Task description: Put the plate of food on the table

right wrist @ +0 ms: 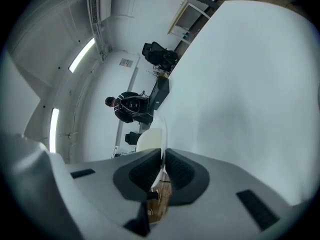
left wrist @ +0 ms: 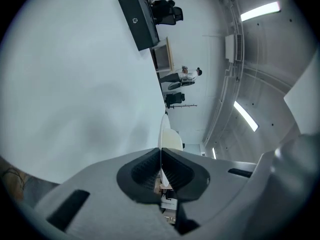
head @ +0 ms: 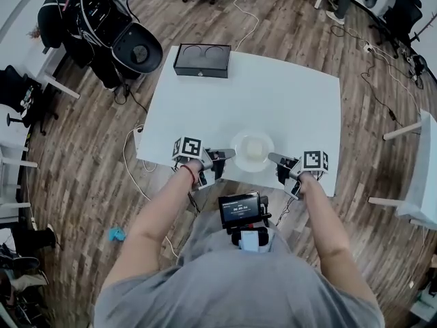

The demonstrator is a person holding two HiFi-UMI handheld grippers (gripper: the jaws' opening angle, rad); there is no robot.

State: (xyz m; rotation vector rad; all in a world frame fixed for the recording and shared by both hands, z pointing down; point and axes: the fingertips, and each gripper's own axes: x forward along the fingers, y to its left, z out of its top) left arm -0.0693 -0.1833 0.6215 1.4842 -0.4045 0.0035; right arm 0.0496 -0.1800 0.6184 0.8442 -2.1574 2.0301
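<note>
Gripping at the near edge of the table: left gripper clenched on the left rim of the white plate, right gripper clenched on the opposite rim, thin edge pinched tight between each pair of jaws. On the plate, a pale block of food. Unclear whether resting on the table or just above it. Farther off, at the table's far edge, a black box

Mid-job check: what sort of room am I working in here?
Probably an open office or lab workspace. A white rectangular table stands among black swivel office chairs, and loose white cables trail across the wood-plank floor.
</note>
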